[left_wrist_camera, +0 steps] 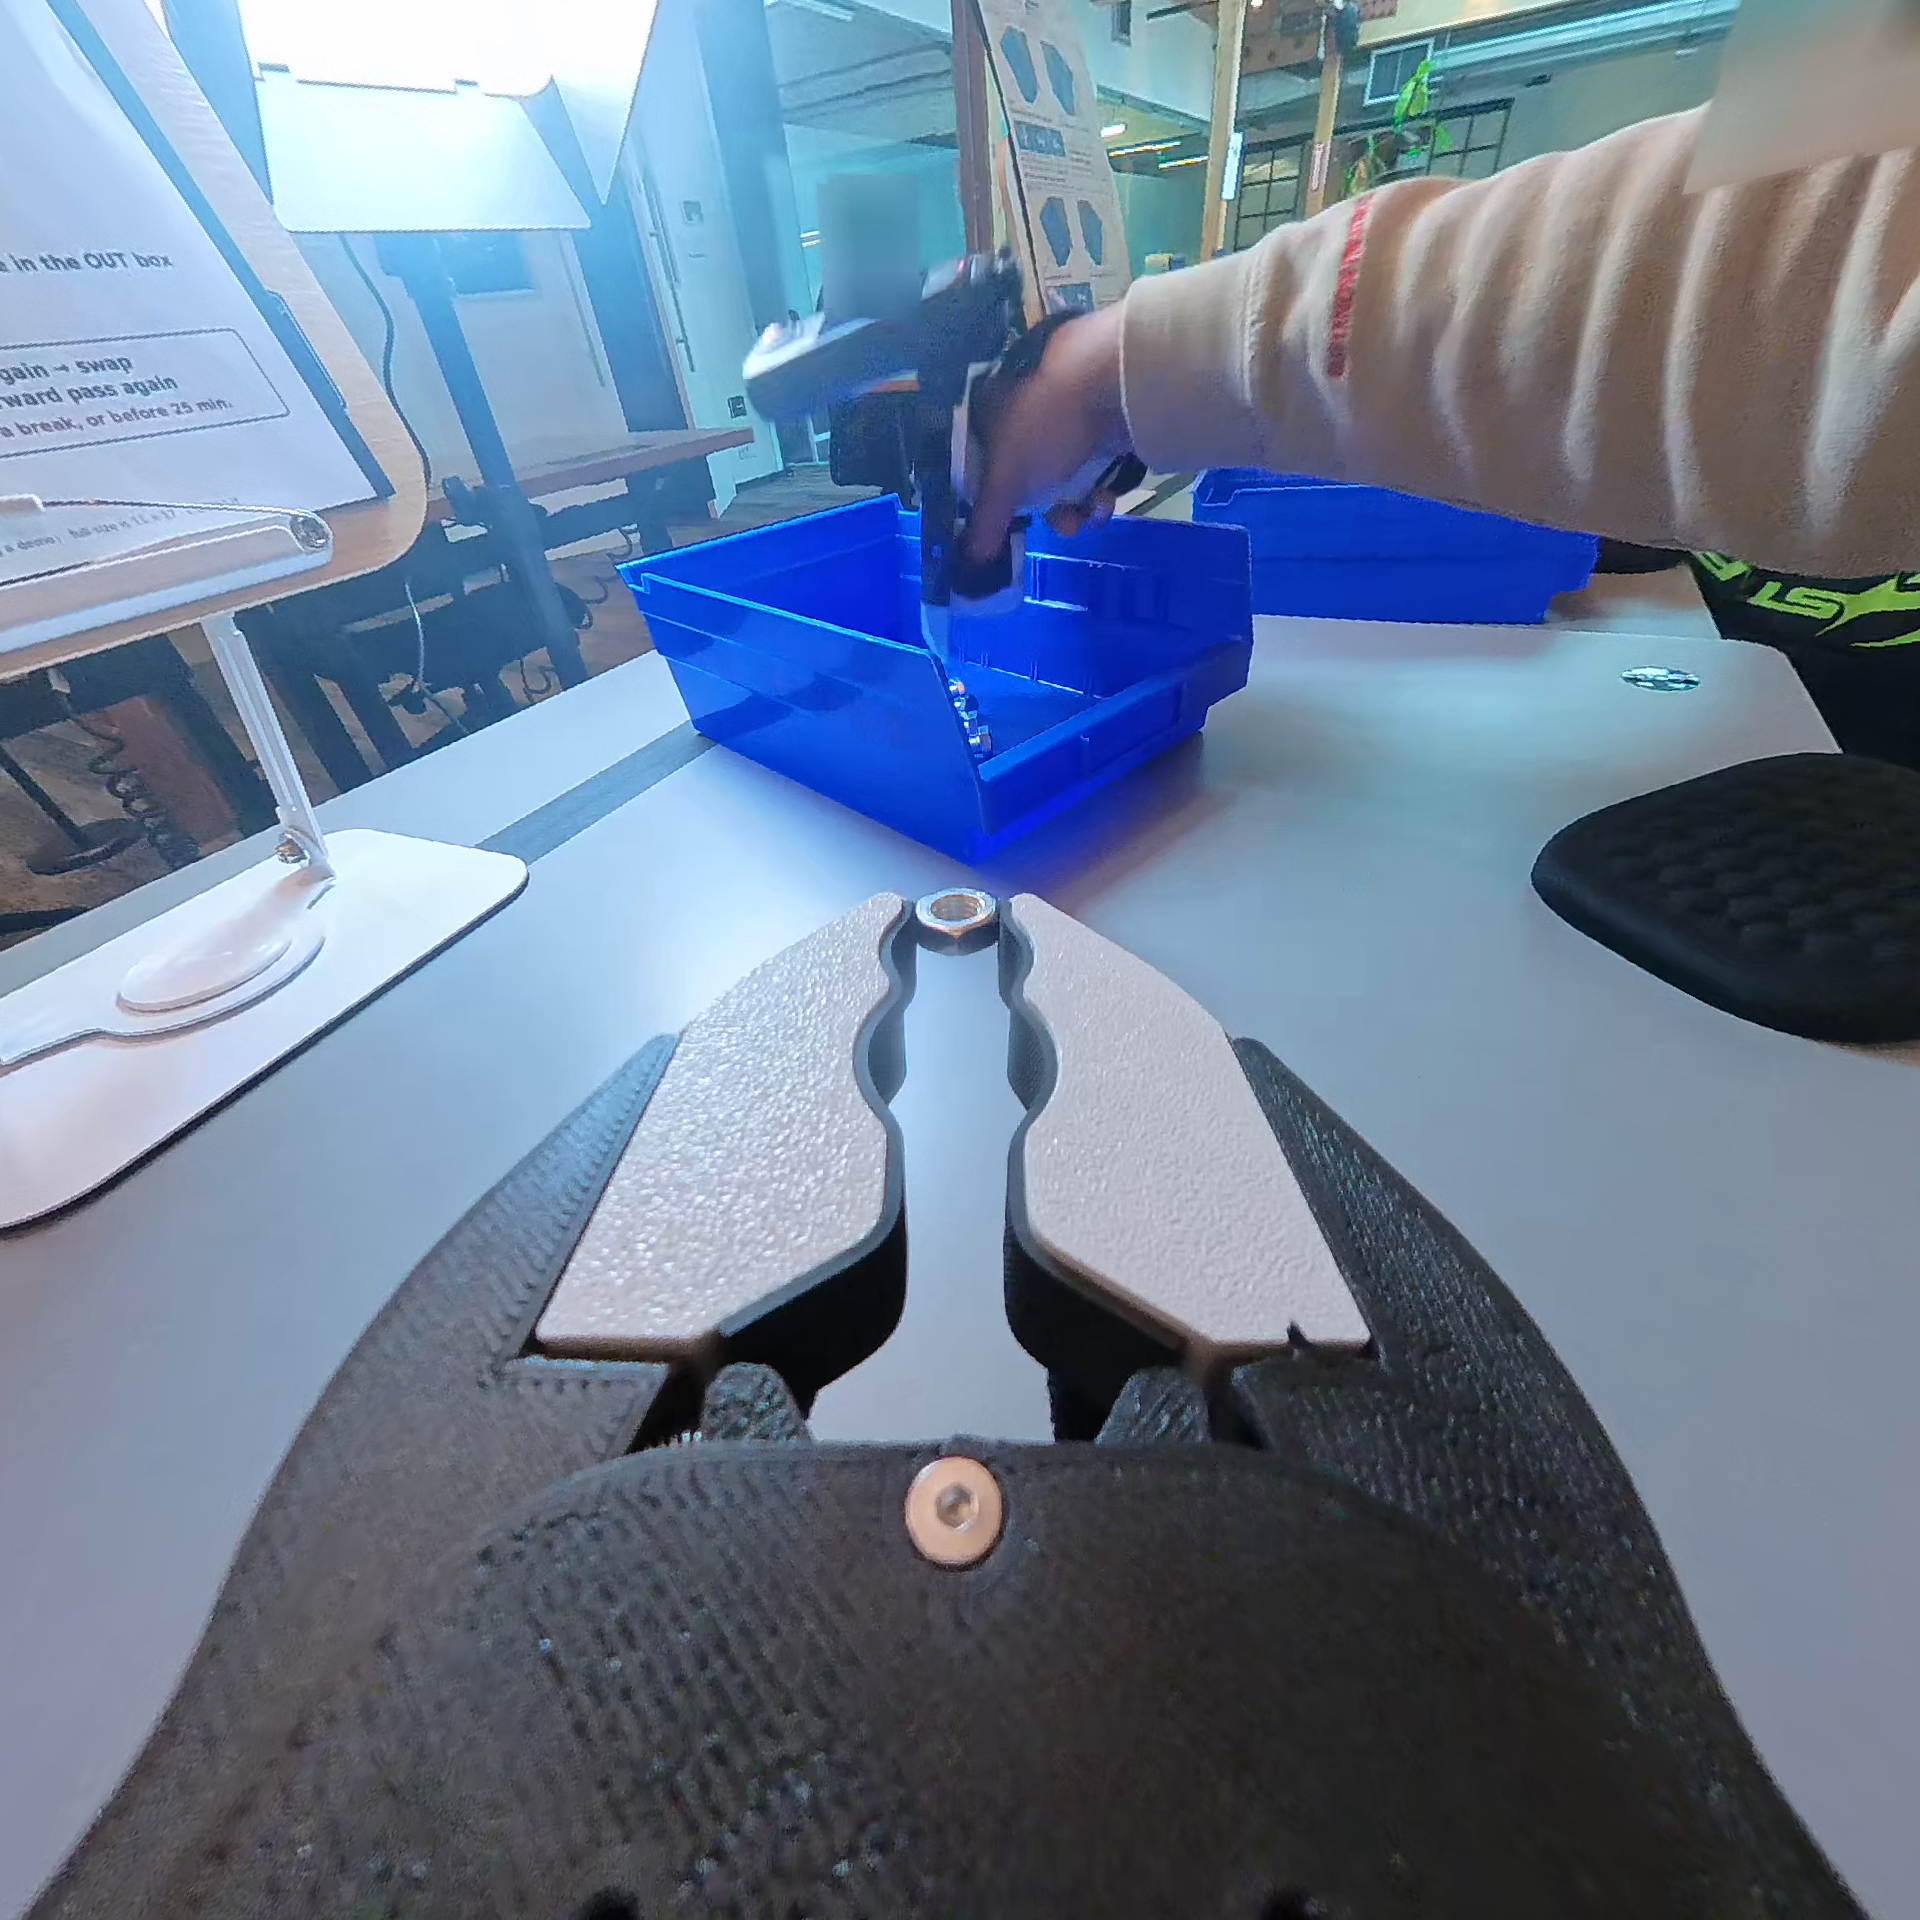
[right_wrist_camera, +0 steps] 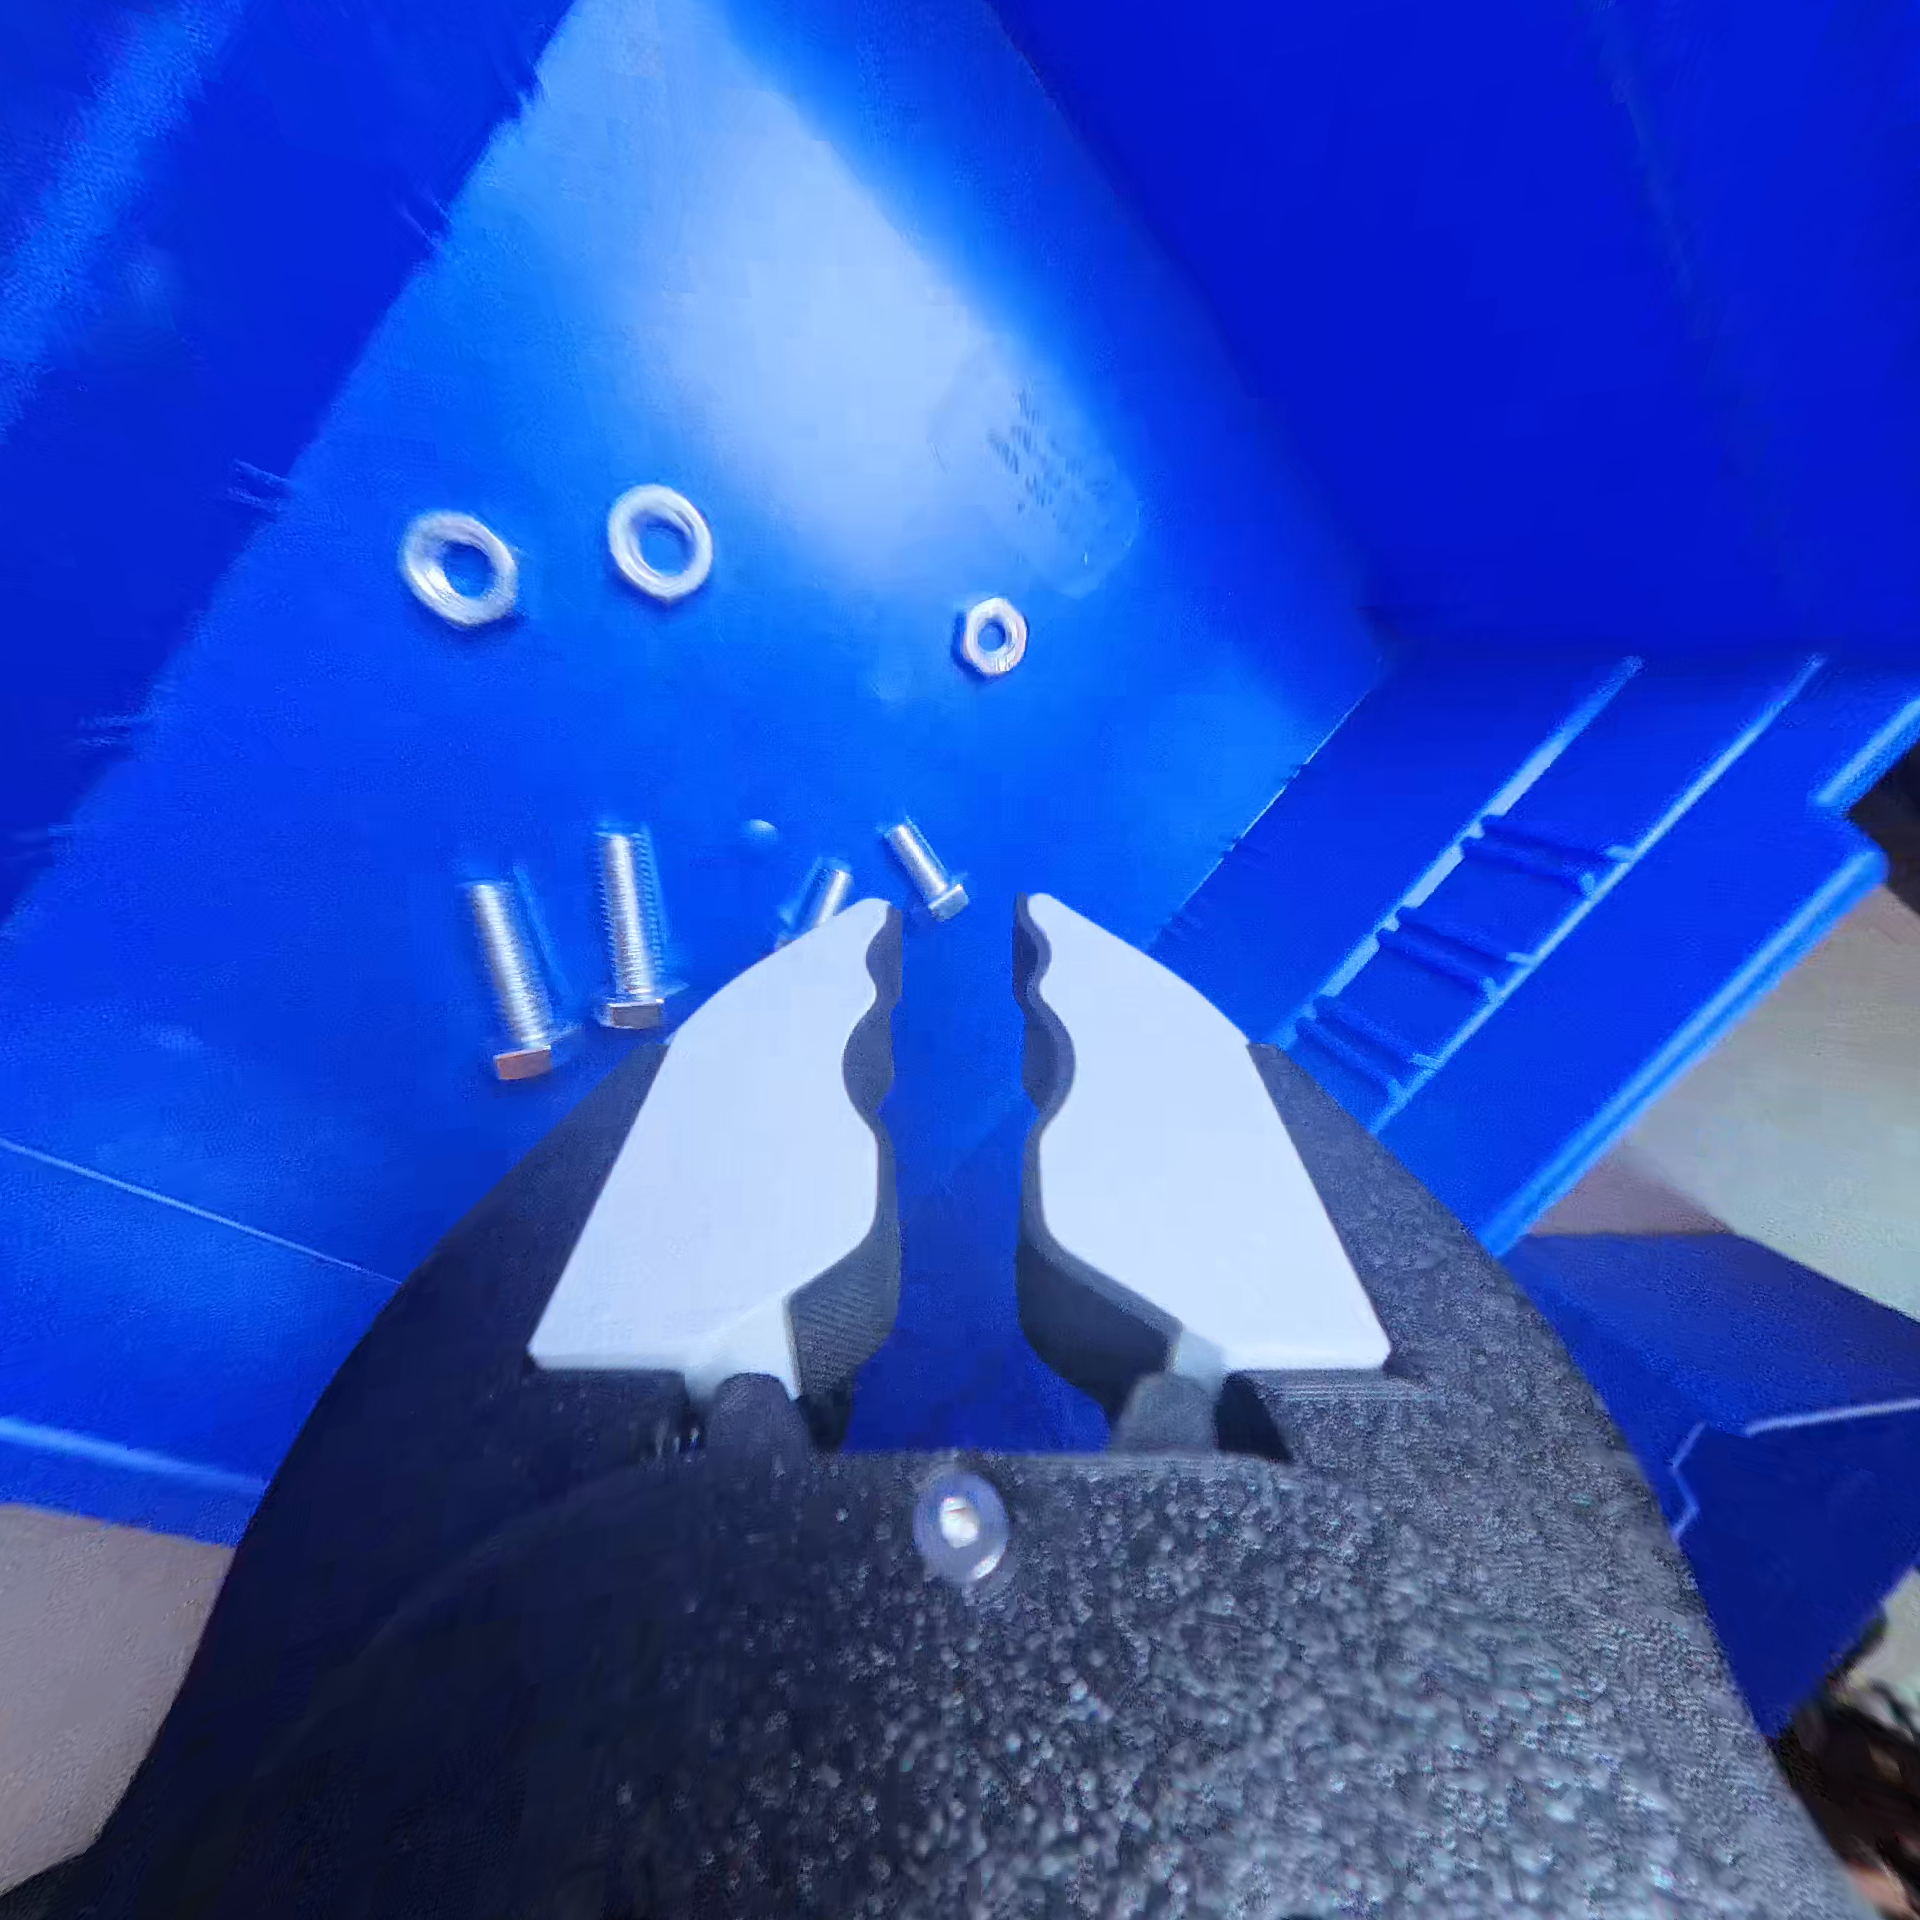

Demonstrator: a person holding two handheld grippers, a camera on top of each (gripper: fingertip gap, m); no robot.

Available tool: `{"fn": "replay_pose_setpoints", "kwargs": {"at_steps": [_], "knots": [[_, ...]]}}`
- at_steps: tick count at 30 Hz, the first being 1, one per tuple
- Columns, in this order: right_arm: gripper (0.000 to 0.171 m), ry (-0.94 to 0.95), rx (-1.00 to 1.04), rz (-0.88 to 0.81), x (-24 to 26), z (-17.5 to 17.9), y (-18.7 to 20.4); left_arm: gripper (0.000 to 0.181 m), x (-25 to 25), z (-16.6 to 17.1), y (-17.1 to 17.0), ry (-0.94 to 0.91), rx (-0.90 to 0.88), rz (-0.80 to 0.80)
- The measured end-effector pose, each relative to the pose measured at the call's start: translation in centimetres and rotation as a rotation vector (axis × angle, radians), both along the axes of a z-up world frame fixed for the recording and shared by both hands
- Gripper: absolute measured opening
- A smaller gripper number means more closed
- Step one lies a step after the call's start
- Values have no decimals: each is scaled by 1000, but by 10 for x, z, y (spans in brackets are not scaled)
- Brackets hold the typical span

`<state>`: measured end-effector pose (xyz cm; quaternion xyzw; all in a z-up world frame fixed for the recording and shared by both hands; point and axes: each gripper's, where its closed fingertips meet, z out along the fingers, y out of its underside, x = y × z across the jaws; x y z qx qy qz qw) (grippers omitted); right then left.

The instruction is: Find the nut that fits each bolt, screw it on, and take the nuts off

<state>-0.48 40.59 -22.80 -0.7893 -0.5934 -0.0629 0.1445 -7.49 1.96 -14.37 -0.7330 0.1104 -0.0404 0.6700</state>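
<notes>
Evidently early on, the left gripper (left_wrist_camera: 957, 920) pinches one hex nut (left_wrist_camera: 957, 914) at its tips over the table (left_wrist_camera: 1351, 935), while the right gripper (right_wrist_camera: 954, 909), jaws parted and empty, hovers in the blue bin (right_wrist_camera: 1558, 935) just short of a short bolt (right_wrist_camera: 925, 871), with three loose nuts (right_wrist_camera: 661, 542) beyond and no pair joined.

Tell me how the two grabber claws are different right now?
The left gripper is shut on a nut above the grey table; the right gripper is open and holds nothing. The left one is outside the blue bin; the right one reaches down into it, just by a short bolt. Both have the same pale wavy jaws on black bodies.
</notes>
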Motion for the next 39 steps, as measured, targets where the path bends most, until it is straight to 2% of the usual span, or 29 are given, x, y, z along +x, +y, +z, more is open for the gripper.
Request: {"fn": "replay_pose_setpoints", "kwargs": {"at_steps": [1,3,5,9,13,17,23,28,33,36,39], "knots": [[21,71,19,27,-9,12,-4,15,0,-1,0,-1,-2,-1],[21,248,44,119,-30,42,-23,15,0,-2,1,-2,-7,-1],[21,466,31,248,-51,78,-64,15,0,-4,1,0,-9,0],[21,784,-171,512,-63,127,-196,15,1,-4,2,18,-1,16],[22,868,-330,655,-56,131,-312,15,-1,-6,3,95,-1,86],[23,835,-385,677,-64,109,-374,15,-6,-11,5,214,-33,188],[26,725,-408,662,-85,79,-396,15,-14,-11,4,324,-51,282],[16,689,-396,656,-94,71,-397,15,-21,-16,4,321,-82,304],[15,684,-397,671,-97,71,-395,16,-22,-16,5,275,-76,298],[15,703,-364,674,-98,83,-376,26,-21,-11,5,136,-50,249],[15,753,-246,620,-102,111,-319,27,-26,-6,3,-13,-33,222]]}}
